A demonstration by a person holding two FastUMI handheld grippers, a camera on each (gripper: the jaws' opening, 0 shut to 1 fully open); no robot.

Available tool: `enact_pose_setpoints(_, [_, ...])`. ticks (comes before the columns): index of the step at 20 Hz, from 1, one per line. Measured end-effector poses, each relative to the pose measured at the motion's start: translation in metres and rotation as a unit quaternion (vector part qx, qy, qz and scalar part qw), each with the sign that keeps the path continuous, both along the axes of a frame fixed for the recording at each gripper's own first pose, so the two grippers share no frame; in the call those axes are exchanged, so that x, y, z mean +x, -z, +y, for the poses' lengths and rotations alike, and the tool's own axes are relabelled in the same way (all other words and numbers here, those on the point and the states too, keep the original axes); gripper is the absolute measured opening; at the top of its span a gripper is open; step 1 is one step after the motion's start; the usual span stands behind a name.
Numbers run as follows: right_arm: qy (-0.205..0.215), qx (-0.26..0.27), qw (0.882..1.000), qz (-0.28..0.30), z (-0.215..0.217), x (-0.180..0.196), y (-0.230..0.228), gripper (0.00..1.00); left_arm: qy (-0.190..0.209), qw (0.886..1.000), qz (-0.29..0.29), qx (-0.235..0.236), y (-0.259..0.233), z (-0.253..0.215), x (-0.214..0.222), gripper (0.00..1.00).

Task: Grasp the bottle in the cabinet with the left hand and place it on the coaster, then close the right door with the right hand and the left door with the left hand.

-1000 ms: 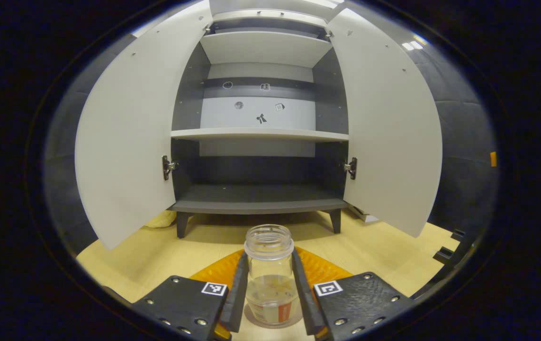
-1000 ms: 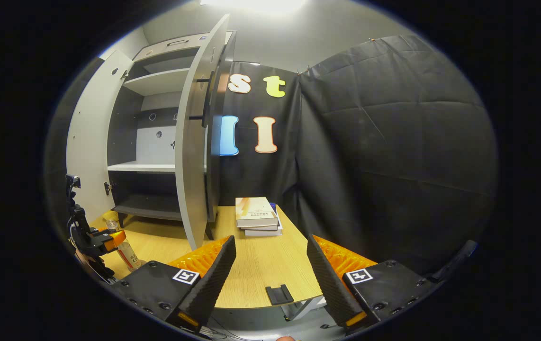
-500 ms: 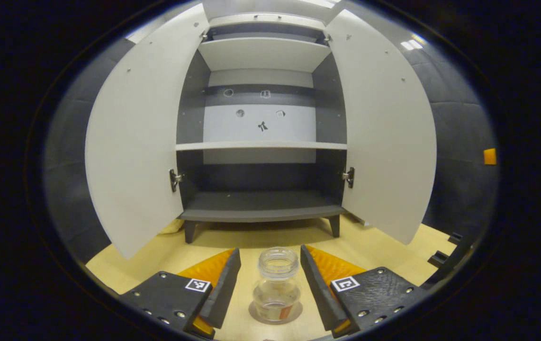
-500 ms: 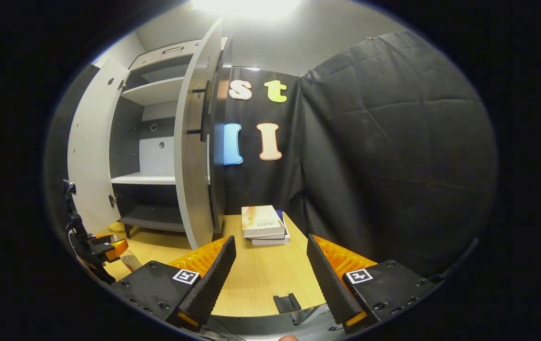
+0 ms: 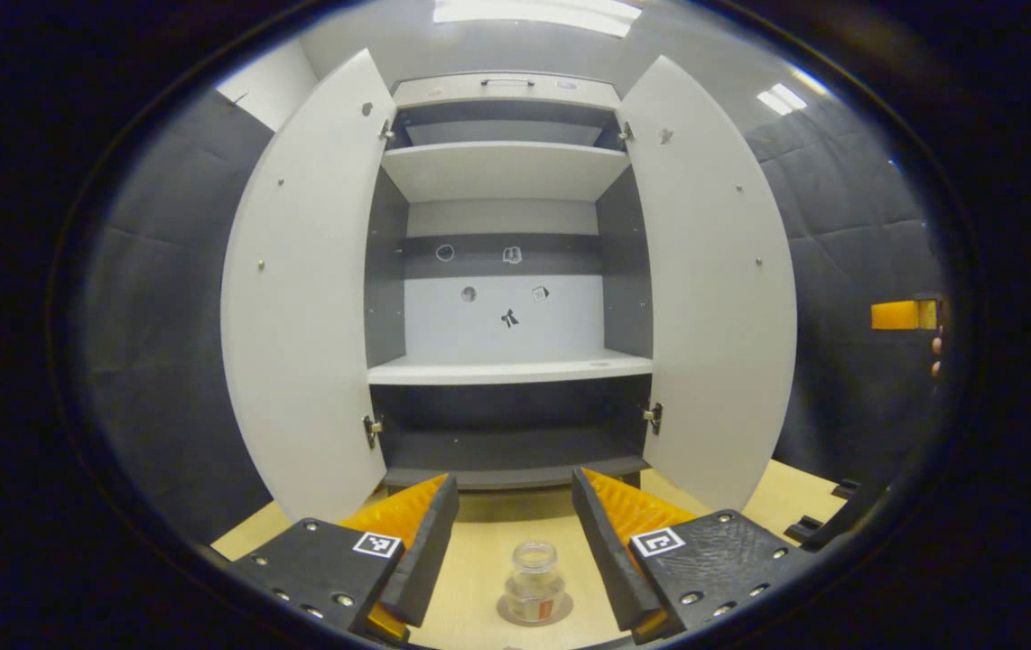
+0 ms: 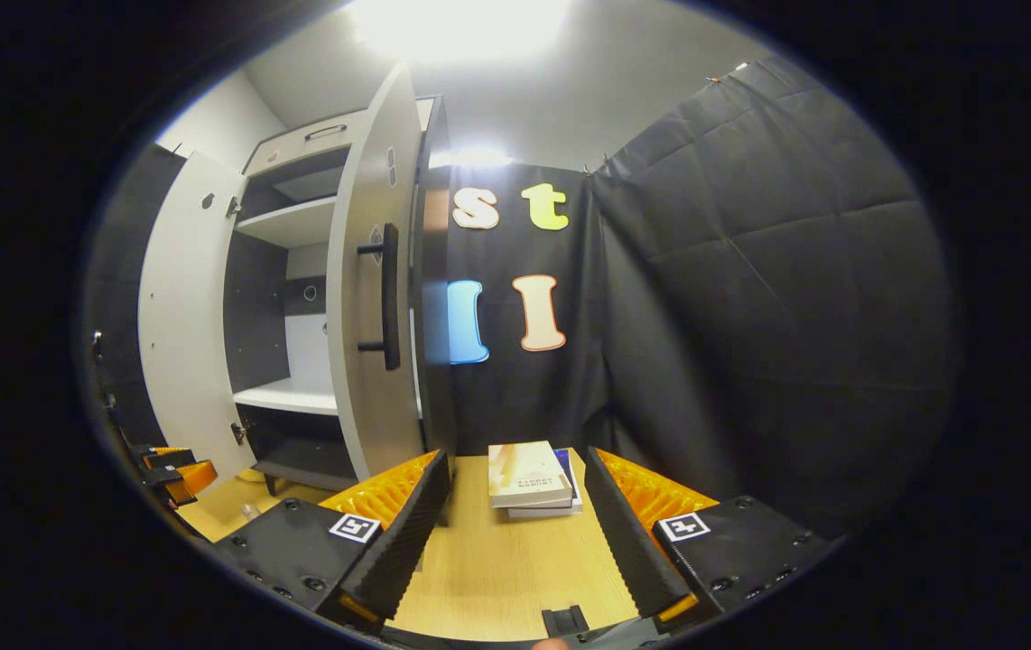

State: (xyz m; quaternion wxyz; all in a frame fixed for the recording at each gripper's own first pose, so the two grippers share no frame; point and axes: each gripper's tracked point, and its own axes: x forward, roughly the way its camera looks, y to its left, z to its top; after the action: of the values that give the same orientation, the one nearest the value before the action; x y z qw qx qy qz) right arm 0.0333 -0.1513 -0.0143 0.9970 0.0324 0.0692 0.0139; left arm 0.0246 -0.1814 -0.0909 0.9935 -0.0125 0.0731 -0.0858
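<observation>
Below, bottle (image 5: 534,580) upright on half-hidden coaster (image 5: 534,616), left gripper (image 5: 512,533) released, right gripper (image 6: 515,524) released.

A staged recording booth: black quilted cloth walls (image 6: 750,298) enclose a pale wooden bench (image 6: 497,560) carrying a grey two-door cabinet (image 5: 506,271) and stacked books (image 6: 529,474), under ceiling light panels (image 5: 534,11).

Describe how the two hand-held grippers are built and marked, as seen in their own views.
Each hand-held gripper, left and right, has two flat black bodies studded with silver screws, each bearing a small white square tag with a black pattern. The fingers are black ribbed wedges backed by ridged orange plastic. No cables or sleeves can be made out.
</observation>
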Motion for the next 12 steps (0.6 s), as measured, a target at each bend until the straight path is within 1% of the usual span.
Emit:
enact_pose_setpoints(1, [-0.007, 0.011, 1.000, 0.004, 0.003, 0.008, -0.007, 0.99, -0.005, 1.000, -0.002, 0.000, -0.005, 0.006, -0.001, 0.77])
enact_pose_setpoints(2, [-0.013, 0.020, 1.000, 0.008, 0.005, 0.014, -0.013, 0.96, -0.011, 1.000, -0.002, -0.002, -0.009, 0.014, -0.002, 0.77])
enact_pose_setpoints(3, [-0.014, 0.026, 1.000, 0.008, 0.006, 0.021, -0.020, 0.96, -0.017, 1.000, -0.003, -0.005, -0.013, 0.021, -0.003, 0.77])
enact_pose_setpoints(4, [-0.013, 0.028, 1.000, 0.003, 0.005, 0.029, -0.028, 0.93, -0.024, 1.000, -0.005, -0.009, -0.018, 0.030, -0.004, 0.78])
enact_pose_setpoints(5, [-0.009, 0.028, 1.000, -0.002, 0.004, 0.035, -0.034, 0.96, -0.029, 0.999, -0.006, -0.012, -0.021, 0.039, -0.004, 0.78])
enact_pose_setpoints(6, [-0.005, 0.030, 1.000, -0.006, 0.004, 0.041, -0.039, 0.92, -0.034, 0.999, -0.008, -0.013, -0.025, 0.049, -0.004, 0.77])
enact_pose_setpoints(7, [-0.001, 0.033, 0.999, -0.007, 0.005, 0.048, -0.045, 0.96, -0.041, 0.999, -0.009, -0.011, -0.027, 0.060, -0.004, 0.77])
enact_pose_setpoints(10, [0.008, 0.045, 0.999, -0.015, 0.010, 0.063, -0.062, 0.97, -0.064, 0.998, -0.017, 0.004, -0.034, 0.097, -0.003, 0.77])
enact_pose_setpoints(12, [0.020, 0.044, 0.999, -0.022, 0.012, 0.076, -0.071, 0.97, -0.079, 0.997, -0.022, 0.009, -0.040, 0.122, -0.002, 0.77])
